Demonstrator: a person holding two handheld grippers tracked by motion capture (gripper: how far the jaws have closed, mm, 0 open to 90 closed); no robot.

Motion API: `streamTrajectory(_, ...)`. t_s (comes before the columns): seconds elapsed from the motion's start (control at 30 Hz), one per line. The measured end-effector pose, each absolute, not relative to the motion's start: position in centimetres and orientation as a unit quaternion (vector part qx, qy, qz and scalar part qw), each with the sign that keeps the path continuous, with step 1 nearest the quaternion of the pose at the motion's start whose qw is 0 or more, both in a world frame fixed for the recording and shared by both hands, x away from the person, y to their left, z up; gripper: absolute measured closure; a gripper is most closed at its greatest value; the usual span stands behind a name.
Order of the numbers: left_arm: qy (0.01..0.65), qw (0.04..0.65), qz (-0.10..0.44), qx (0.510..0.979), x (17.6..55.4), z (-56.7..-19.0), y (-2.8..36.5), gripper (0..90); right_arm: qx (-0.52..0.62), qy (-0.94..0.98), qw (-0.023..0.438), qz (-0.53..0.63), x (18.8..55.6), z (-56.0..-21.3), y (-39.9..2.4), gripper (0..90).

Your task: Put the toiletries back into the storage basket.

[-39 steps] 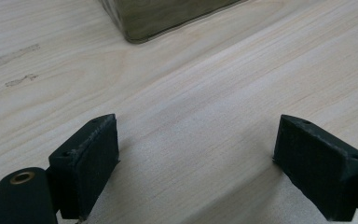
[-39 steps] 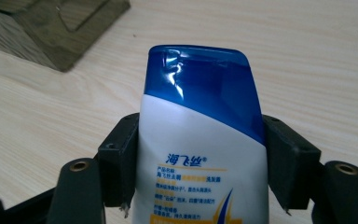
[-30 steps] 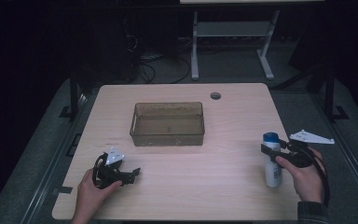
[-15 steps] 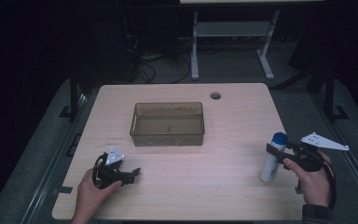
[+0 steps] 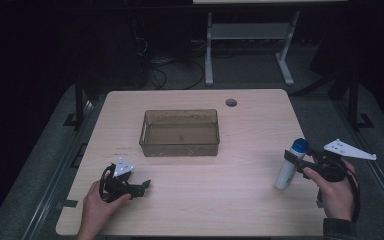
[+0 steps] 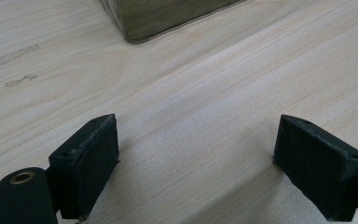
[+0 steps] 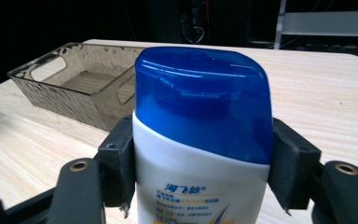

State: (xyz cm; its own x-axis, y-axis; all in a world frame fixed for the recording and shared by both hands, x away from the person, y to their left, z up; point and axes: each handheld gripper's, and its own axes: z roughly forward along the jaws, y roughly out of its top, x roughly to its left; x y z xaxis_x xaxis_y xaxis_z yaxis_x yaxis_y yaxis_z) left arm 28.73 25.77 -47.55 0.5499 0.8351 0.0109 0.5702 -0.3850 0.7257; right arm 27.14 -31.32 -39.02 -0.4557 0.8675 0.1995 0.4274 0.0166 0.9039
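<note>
Right gripper (image 5: 294,160) has the shampoo bottle (image 5: 290,165) clamped, jaws pressed against both sides just under the blue cap (image 7: 204,98). From above, the bottle is near the right edge of the table (image 5: 250,200), white body, cap end up and leaning away from the hand, base down at or just off the wood; hard to tell if it touches. The right hand (image 5: 336,192) comes in from the bottom corner, the grey three-cornered plate (image 5: 349,149) sticking out past the table's edge.

Over on the other side, the left gripper (image 5: 141,187) lies low at the near left of the table, held by the left hand (image 5: 96,210). Its jaws stand wide apart with nothing between them but bare wood grain, as the left gripper view makes plain.

In the middle of the table, well apart from both grippers, sits the smoky see-through bin (image 5: 180,132), handle cutouts in its end walls. Behind it, near the far edge, a round cable hole (image 5: 231,102) in the tabletop.
</note>
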Motion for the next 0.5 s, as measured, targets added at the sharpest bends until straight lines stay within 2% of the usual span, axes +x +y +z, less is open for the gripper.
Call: streamTrajectory(0.5, 0.434, 0.345, 0.192, 0.810, 28.7, -47.6, 25.8, 12.6, 0.456, 0.682, 0.216, 0.530, 27.8, -37.5, -30.0, 35.3)
